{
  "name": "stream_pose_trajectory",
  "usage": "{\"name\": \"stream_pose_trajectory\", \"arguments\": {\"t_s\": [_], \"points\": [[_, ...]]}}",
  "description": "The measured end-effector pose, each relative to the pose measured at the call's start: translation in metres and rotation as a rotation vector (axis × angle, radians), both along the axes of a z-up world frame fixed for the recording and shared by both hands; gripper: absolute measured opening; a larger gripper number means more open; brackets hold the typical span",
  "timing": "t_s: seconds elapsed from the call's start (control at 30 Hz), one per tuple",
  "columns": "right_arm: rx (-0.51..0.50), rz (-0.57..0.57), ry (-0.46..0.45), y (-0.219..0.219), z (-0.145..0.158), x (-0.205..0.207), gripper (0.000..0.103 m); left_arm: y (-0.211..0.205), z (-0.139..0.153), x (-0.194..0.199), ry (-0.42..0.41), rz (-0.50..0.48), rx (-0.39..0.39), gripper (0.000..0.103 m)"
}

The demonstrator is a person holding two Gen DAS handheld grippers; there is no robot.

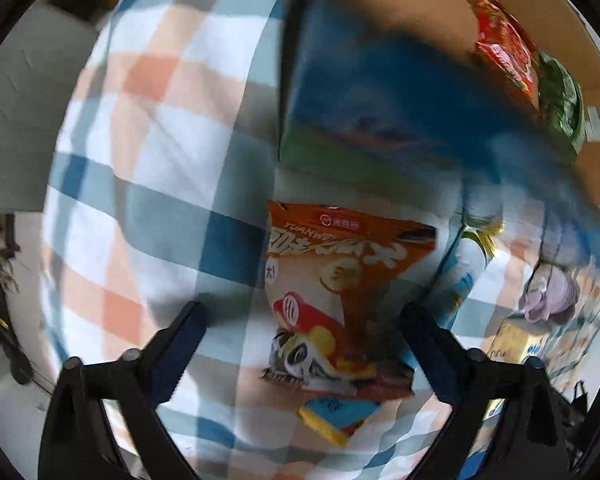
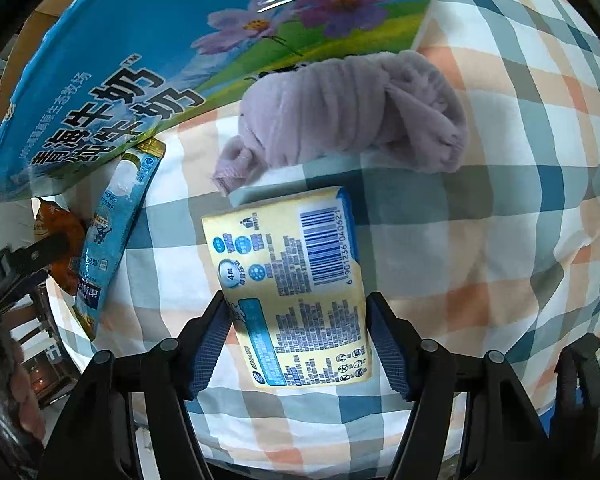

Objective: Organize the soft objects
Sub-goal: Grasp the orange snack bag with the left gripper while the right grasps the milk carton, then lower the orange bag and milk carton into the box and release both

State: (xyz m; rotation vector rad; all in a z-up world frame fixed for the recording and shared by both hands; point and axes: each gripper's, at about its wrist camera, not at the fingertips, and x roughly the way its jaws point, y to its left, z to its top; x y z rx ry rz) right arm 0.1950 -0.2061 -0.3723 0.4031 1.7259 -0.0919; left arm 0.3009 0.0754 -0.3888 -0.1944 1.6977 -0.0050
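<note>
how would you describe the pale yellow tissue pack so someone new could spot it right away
Start at the big blue milk carton with purple flowers on the plaid cloth. Just in front of it lies a rolled lilac towel, and nearer still the flat pale yellow tissue pack, between the right gripper fingers. Unlike the slim blue sachet beside it, it shows a large blue barcode.

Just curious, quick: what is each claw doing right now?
Left claw: open, around the orange snack bag, not gripping.
Right claw: fingers against the yellow tissue pack; grip cannot be told.
</note>
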Motion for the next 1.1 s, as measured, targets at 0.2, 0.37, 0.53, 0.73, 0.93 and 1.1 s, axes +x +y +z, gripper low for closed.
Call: {"name": "stream_pose_trajectory", "arguments": {"t_s": [0.2, 0.37, 0.53, 0.73, 0.93, 1.1], "points": [[0.002, 0.009, 0.003, 0.0, 0.003, 0.014, 0.068, 0.001, 0.003, -0.008, -0.03, -0.008, -0.016, 0.045], [0.005, 0.028, -0.005, 0.008, 0.009, 0.011, 0.066, -0.008, 0.036, -0.024, -0.118, -0.058, 0.034, 0.043], [0.034, 0.06, -0.056, 0.012, 0.045, 0.005, 0.066, -0.022, 0.085, -0.046, -0.201, -0.087, 0.039, 0.043], [0.088, 0.086, -0.165, 0.013, 0.116, 0.015, 0.066, -0.044, 0.16, -0.043, -0.316, -0.134, -0.03, 0.043], [0.085, 0.094, -0.284, 0.005, 0.18, 0.054, 0.066, -0.075, 0.197, 0.025, -0.402, -0.188, -0.025, 0.043], [-0.008, 0.097, -0.293, -0.005, 0.187, 0.111, 0.066, -0.089, 0.194, 0.088, -0.375, -0.241, 0.027, 0.043]]}}
